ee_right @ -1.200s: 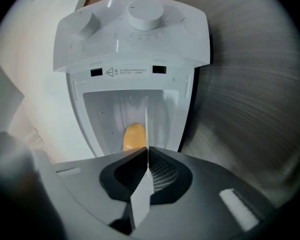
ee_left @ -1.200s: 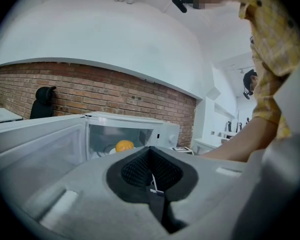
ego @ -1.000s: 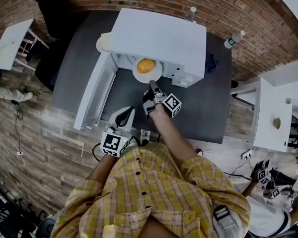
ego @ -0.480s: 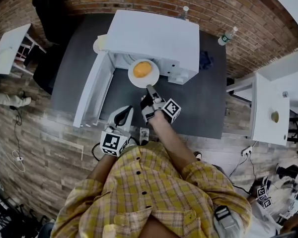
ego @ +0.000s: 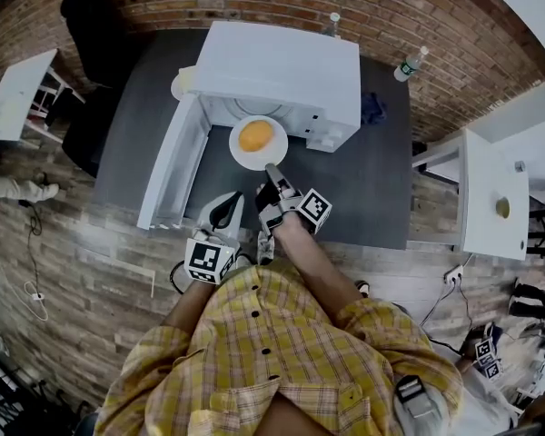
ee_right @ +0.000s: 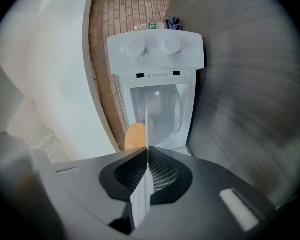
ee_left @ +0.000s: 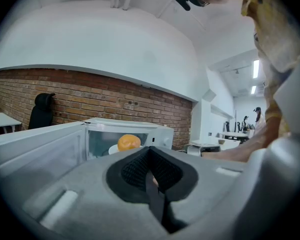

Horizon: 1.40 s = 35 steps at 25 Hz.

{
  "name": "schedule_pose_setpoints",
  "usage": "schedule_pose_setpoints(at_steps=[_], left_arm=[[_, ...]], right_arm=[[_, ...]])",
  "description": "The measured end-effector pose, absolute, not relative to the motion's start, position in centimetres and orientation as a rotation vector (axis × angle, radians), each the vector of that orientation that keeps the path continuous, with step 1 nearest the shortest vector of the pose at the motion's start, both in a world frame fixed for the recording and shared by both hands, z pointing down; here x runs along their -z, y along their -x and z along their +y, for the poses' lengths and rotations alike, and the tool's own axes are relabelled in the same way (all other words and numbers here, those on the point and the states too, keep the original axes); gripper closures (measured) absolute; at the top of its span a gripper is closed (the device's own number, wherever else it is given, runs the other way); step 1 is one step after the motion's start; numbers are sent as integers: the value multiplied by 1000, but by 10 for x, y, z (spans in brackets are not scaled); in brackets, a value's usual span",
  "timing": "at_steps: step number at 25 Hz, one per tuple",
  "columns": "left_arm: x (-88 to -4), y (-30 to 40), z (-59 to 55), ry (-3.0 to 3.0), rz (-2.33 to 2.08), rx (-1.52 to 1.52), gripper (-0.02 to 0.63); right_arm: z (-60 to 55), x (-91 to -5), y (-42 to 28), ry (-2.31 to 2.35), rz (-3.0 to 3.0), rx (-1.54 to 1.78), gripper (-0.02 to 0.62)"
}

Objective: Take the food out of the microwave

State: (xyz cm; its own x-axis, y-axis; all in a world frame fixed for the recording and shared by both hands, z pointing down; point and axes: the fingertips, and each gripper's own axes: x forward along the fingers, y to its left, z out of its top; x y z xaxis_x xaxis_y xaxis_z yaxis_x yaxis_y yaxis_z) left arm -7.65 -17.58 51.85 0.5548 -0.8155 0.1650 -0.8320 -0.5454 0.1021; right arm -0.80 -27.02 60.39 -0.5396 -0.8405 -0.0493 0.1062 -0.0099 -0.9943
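The white microwave [ego: 282, 66] stands on a dark grey table [ego: 372, 198] with its door [ego: 168, 175] swung open to the left. A white plate [ego: 245, 157] carrying a round orange food item [ego: 255, 135] hangs just outside the cavity mouth, above the table. My right gripper [ego: 271, 173] is shut on the plate's near rim. In the right gripper view the plate [ee_right: 147, 126] runs edge-on between the jaws of the right gripper [ee_right: 147, 151], with the food [ee_right: 136, 136] to its left. My left gripper [ego: 225, 210] hangs shut and holding nothing, lower left; its view shows the food [ee_left: 129, 142].
Two bottles [ego: 333, 21] [ego: 409, 62] and a dark blue cloth [ego: 374, 109] sit at the table's back right. Another plate [ego: 177, 82] lies behind the microwave's left corner. A white side table [ego: 490, 198] stands to the right, a black chair [ego: 86, 25] to the back left.
The plate with the food has slid out of the microwave cavity toward me, with the right gripper drawing back. The left gripper has stayed in place.
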Motion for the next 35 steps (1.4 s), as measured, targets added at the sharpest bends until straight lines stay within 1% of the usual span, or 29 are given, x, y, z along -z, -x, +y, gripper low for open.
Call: schedule_pose_setpoints(at_steps=[22, 35], left_arm=[[-513, 67, -166, -2651, -1397, -125, 607], [-512, 66, -166, -2653, -1397, -110, 607]], right_arm=[[-229, -569, -5, 729, 1591, 1627, 581], [-219, -555, 4, 693, 1632, 1639, 581]])
